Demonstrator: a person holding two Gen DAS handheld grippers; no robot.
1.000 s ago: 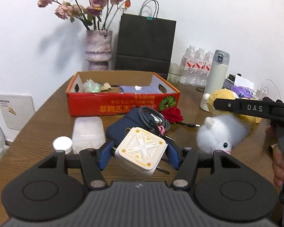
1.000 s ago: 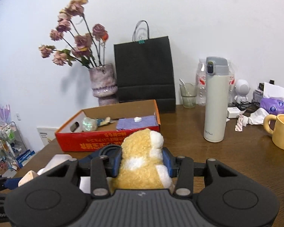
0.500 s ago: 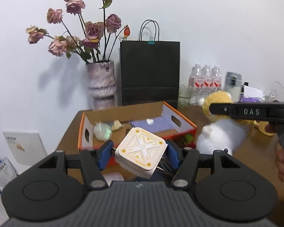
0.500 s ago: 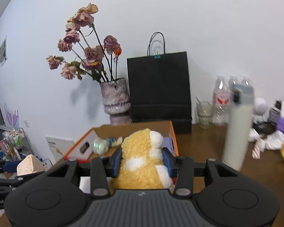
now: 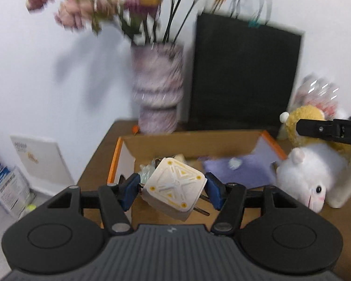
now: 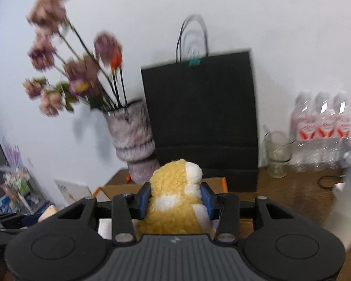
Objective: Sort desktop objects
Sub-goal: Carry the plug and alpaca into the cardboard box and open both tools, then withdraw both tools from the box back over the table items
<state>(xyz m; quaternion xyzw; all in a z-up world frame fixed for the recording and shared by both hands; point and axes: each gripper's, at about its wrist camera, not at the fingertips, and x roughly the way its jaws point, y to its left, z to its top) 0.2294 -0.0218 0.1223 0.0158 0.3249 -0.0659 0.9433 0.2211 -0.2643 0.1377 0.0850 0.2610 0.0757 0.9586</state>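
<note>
My left gripper (image 5: 173, 190) is shut on a white square charger (image 5: 174, 188) with yellow marks and metal prongs, held in the air over the near left part of the orange cardboard box (image 5: 115, 159). My right gripper (image 6: 175, 197) is shut on a yellow and white plush toy (image 6: 175, 196), held above the box's right side (image 6: 223, 183). The plush (image 5: 301, 173) and the right gripper's finger (image 5: 327, 130) also show at the right of the left wrist view. The box holds a purple cloth (image 5: 236, 171) and small items.
A vase of dried roses (image 6: 133, 145) and a black paper bag (image 6: 201, 121) stand behind the box by the wall. Water bottles (image 6: 320, 131) and a glass (image 6: 277, 159) stand at the back right. The table's left edge drops to floor clutter (image 5: 9, 187).
Both grippers have moved forward toward the box with their objects still held. The charger now hangs over the box's near left; the plush is closer to the box's right side.
</note>
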